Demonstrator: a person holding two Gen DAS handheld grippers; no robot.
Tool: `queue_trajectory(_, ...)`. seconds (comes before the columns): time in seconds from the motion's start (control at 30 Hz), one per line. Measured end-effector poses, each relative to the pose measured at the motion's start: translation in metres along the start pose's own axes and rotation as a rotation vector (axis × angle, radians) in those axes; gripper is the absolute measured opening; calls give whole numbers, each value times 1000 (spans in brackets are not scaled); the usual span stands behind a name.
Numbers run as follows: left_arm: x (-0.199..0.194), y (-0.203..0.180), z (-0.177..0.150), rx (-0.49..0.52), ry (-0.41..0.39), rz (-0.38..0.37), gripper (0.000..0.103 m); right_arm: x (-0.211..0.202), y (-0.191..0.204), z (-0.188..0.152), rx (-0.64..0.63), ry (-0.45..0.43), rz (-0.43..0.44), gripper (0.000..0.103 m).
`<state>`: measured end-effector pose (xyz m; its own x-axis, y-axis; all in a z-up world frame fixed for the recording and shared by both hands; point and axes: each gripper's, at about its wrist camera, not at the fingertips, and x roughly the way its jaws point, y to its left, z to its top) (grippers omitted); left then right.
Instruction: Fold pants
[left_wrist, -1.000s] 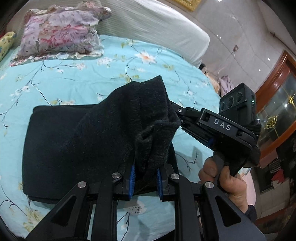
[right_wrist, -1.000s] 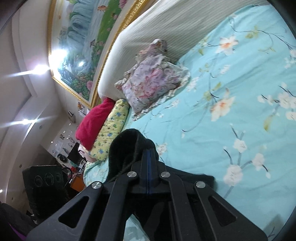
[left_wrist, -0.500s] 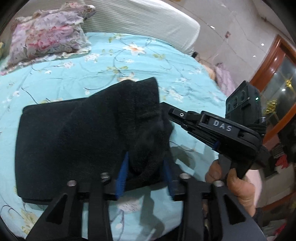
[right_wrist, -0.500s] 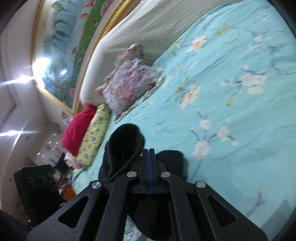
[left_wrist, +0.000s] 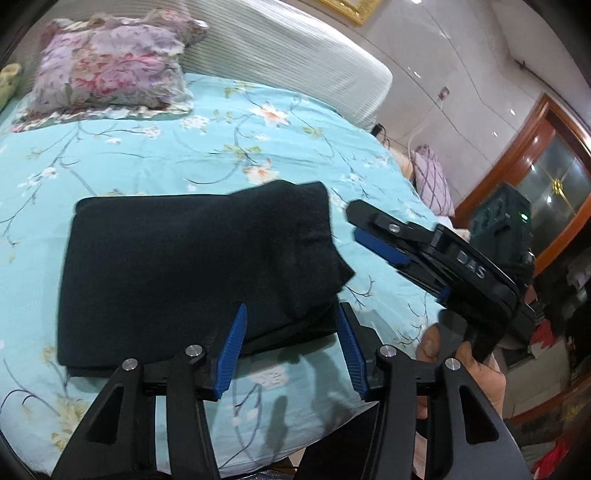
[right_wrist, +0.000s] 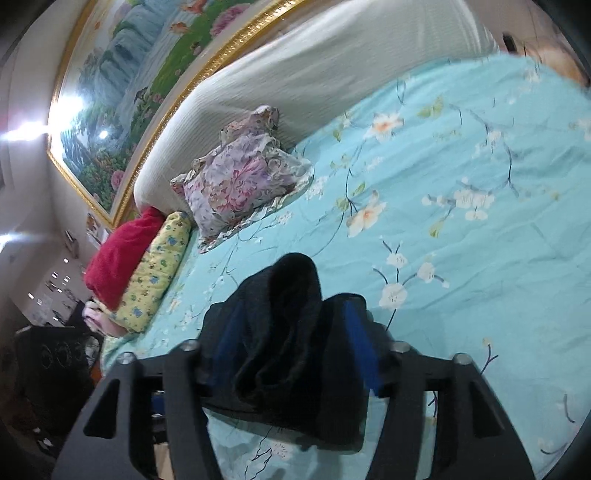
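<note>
On bed (left_wrist: 155, 158) — folded pants (left_wrist: 184, 269); left gripper (left_wrist: 291, 343), right gripper (left_wrist: 369, 236) both spread, empty.

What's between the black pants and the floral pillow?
Only bare floral sheet between pants and pillow; clearest in the left wrist view.

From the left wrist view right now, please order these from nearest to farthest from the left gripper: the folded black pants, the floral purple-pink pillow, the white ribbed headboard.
1. Folded black pants: directly ahead of the left gripper, on the turquoise floral bedsheet.
2. Floral purple-pink pillow: far left, beyond the pants.
3. White ribbed headboard: behind the pillow, at the bed's far end.
</note>
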<state>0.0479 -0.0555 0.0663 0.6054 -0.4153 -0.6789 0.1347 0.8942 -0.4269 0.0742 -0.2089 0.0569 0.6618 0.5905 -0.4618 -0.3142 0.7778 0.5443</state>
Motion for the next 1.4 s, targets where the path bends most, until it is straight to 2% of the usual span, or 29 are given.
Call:
queue_trajectory(0.23,-19,32,1,-77,-33,21,52,-3,30,-2,-56,-2,-28,60)
queue_trajectory(0.37,-33,50,1,-115,-66,41,57,-3,37,-5,-49,-3,-46,61)
queue_trajectory(0.43,-40,63,0,-140,-81,55,58,-1,40,-7,-52,1,-78,64)
queue_trajectory(0.5,-44,72,0,-162,-85,62,59,1,42,-9,-50,4,-108,72)
queue_trajectory(0.63,-50,96,-2,-212,-93,82,59,5,43,-14,-49,8,-148,74)
queue_trajectory(0.93,-49,126,-4,-275,-80,94,61,16,40,-23,-29,44,-193,75)
queue_trajectory(1.4,-32,147,-4,-321,-41,98,66,29,21,-33,31,99,-225,76)
